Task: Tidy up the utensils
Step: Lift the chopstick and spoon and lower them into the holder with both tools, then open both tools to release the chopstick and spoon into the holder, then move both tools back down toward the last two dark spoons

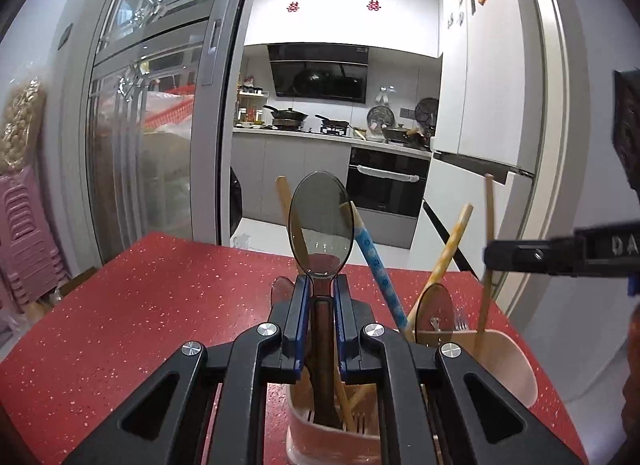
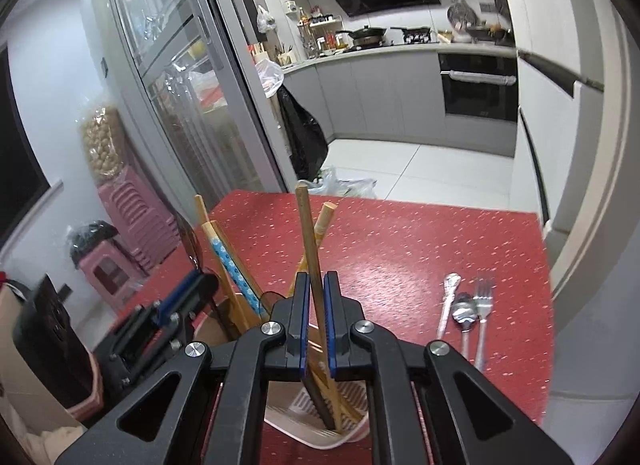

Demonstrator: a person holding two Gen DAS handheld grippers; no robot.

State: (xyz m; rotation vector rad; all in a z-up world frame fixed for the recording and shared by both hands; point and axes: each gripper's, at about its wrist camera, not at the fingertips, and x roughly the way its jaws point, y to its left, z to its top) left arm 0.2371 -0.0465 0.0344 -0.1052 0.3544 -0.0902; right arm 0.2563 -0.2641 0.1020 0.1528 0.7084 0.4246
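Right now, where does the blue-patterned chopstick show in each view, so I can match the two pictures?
Left wrist: the blue-patterned chopstick leans right of centre, just right of the smoky spoon held in the left gripper.
Right wrist: it leans left of centre, left of the right gripper.
Shared landmark: the pink holder on the red table.
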